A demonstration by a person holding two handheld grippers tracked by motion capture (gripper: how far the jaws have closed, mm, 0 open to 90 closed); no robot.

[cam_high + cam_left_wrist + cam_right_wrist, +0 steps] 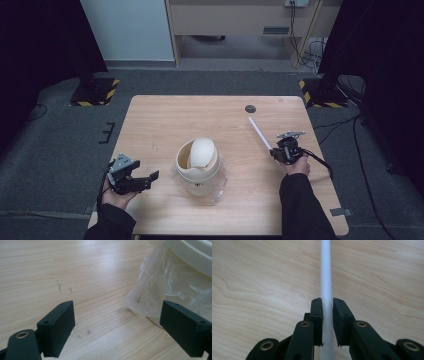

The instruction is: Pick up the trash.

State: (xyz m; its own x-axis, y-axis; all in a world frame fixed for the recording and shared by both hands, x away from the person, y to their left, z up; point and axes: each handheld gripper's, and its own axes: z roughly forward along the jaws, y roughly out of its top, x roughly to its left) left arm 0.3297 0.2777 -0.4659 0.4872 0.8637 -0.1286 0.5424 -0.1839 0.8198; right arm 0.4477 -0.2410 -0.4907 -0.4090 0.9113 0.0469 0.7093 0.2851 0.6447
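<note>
On the right half of the bench [165, 115] my right gripper [278, 154] is clamped on a thin white rod [260, 132]. From the right gripper view I can see both black pads pressed against the rod [326, 277] near its lower end, the rest of it running straight ahead over the wood grain. From above, the rod slants up and to the left from the gripper, toward a small dark disc [250, 108] near the far edge. My left gripper [145, 181] sits at the near left, jaws spread wide with nothing between them, aimed at a cream bucket [197, 172] lined with a clear plastic bag [160, 287], its domed lid [202, 152] tilted in the opening.
</note>
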